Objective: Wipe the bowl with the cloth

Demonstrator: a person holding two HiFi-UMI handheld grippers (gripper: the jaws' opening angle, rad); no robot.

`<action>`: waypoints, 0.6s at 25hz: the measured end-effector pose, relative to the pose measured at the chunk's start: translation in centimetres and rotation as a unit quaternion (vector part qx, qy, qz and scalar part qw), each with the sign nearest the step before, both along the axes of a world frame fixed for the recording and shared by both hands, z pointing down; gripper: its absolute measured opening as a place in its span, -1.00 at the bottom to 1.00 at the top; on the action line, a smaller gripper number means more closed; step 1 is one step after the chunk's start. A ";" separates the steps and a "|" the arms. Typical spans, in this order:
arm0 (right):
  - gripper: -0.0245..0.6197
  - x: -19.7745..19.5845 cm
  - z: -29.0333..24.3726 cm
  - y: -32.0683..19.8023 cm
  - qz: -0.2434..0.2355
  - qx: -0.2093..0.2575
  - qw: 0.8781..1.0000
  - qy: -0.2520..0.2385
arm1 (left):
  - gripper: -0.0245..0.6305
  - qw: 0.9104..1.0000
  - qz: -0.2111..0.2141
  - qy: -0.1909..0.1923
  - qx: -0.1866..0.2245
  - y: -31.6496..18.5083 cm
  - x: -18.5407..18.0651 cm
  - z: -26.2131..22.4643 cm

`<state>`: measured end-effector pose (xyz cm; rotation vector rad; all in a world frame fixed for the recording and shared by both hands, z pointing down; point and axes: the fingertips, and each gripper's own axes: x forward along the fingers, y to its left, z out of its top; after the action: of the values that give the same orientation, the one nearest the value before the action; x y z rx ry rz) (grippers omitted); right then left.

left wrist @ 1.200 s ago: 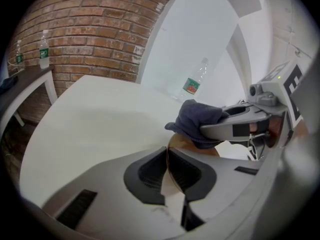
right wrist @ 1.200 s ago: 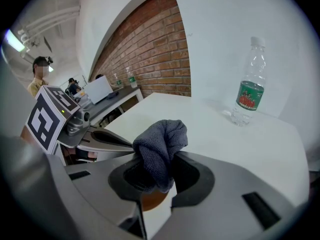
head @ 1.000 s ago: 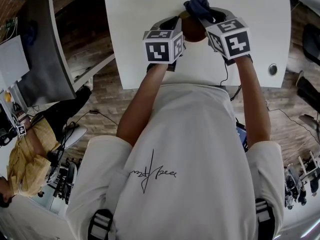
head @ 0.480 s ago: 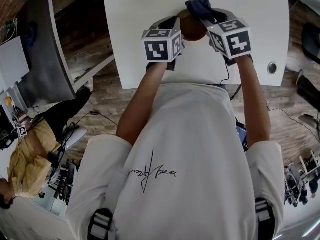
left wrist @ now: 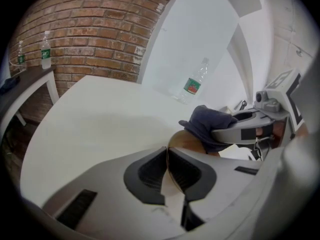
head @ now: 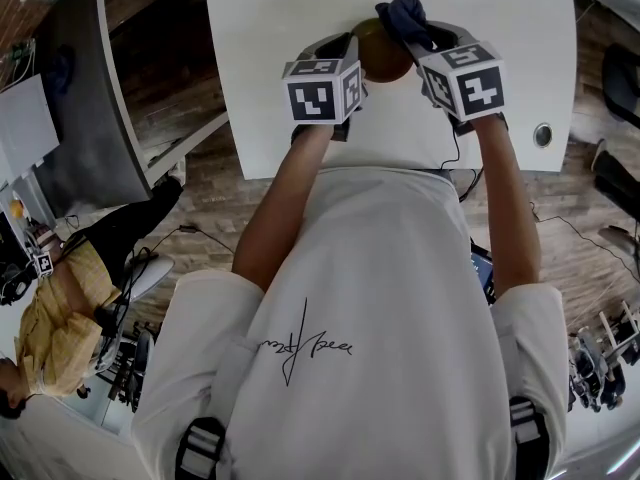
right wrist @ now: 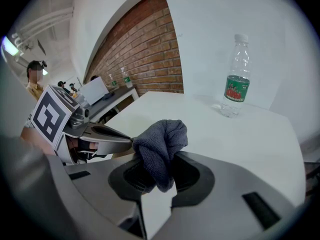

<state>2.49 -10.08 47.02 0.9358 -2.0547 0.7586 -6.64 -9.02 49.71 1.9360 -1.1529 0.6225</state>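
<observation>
A brown bowl (head: 383, 56) is held above the white table (head: 280, 88), tilted, with its rim pinched in my left gripper (head: 358, 53). In the left gripper view the bowl's rim (left wrist: 176, 171) runs straight between the shut jaws of the left gripper (left wrist: 169, 170). My right gripper (head: 418, 40) is shut on a dark blue-grey cloth (head: 402, 16), bunched at the bowl's far right edge. The right gripper view shows the cloth (right wrist: 161, 146) clamped in the right gripper (right wrist: 159, 176), with the bowl mostly hidden behind it.
A clear water bottle with a green label (right wrist: 236, 79) stands on the table beyond the grippers, also seen as the bottle (left wrist: 194, 83). A round hole (head: 542, 135) sits near the table's right front edge. Another person (head: 60, 308) sits at lower left.
The bowl and both grippers have shifted slightly away from me, and the cloth has moved a little further over the bowl's far edge.
</observation>
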 end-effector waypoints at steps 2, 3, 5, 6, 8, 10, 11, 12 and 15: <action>-0.67 0.2 -0.1 0.1 0.002 -0.001 1.000 0.001 | -0.91 1.000 -0.001 0.000 0.000 0.0 0.0 -0.1; -0.67 0.3 -0.1 0.1 0.002 -0.001 1.000 0.001 | -0.91 1.000 -0.001 0.000 0.000 0.0 0.0 -0.1; -0.67 0.5 -0.2 0.2 0.005 -0.001 1.000 0.001 | -0.91 1.000 -0.001 0.000 0.000 -0.1 0.1 -0.2; -0.67 0.5 -0.2 0.2 0.006 -0.002 1.000 0.000 | -0.91 1.000 -0.001 0.000 0.000 -0.1 0.1 -0.3; -0.67 0.7 -0.2 0.3 0.007 -0.003 1.000 -0.001 | -0.91 1.000 -0.001 -0.001 0.000 -0.1 0.1 -0.3; -0.67 0.9 -0.2 0.4 0.010 -0.004 1.000 -0.002 | -0.90 1.000 -0.002 -0.001 -0.001 -0.2 0.1 -0.3; -0.67 0.9 -0.2 0.4 0.011 -0.004 1.000 -0.002 | -0.90 1.000 -0.002 -0.001 -0.001 -0.2 0.1 -0.3; -0.67 1.0 -0.2 0.5 0.013 -0.005 1.000 -0.003 | -0.90 1.000 -0.002 -0.001 -0.001 -0.1 0.1 -0.2; -0.67 1.2 0.0 0.8 0.017 -0.007 1.000 -0.007 | -0.90 1.000 -0.001 -0.002 0.000 0.0 0.1 -0.1</action>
<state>3.66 -9.23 47.02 0.9626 -2.0480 0.7993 -6.54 -9.00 49.59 1.9336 -1.1563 0.6254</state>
